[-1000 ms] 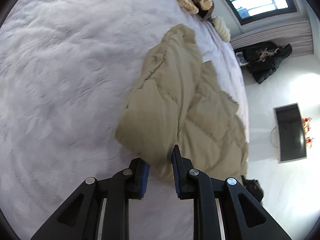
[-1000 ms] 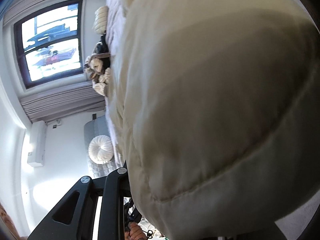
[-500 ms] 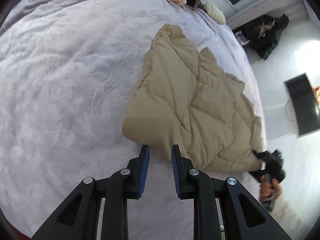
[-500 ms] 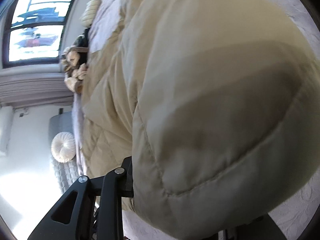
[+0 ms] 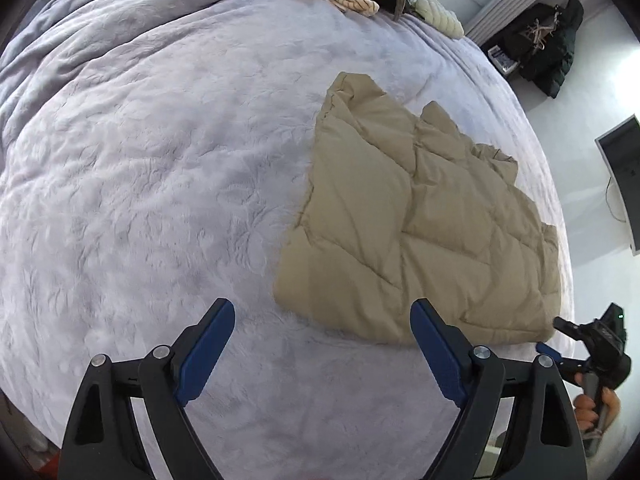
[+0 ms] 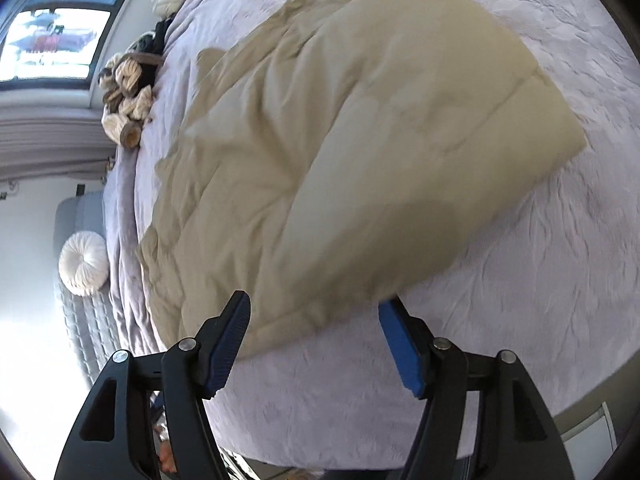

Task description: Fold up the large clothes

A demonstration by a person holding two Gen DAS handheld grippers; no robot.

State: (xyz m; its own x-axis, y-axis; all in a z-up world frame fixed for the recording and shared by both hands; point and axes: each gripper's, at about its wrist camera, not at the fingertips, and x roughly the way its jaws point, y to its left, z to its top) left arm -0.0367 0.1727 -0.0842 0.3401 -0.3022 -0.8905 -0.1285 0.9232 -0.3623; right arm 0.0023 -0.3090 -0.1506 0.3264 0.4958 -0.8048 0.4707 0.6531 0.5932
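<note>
Beige quilted jacket (image 5: pixel 416 216) lies folded over on the bed (image 5: pixel 160 160), right of centre, our left claw (image 5: pixel 322 344) and right claw (image 6: pixel 312 334) both just opened wide and empty; we judge further folds remain.

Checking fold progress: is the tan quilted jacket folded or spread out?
Folded: the tan quilted jacket lies doubled on the bed, one rounded fold edge.

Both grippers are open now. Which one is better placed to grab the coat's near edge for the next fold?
Probably right: its gripper sits at the coat edge, while the left gripper hangs mostly over bare blanket.
</note>
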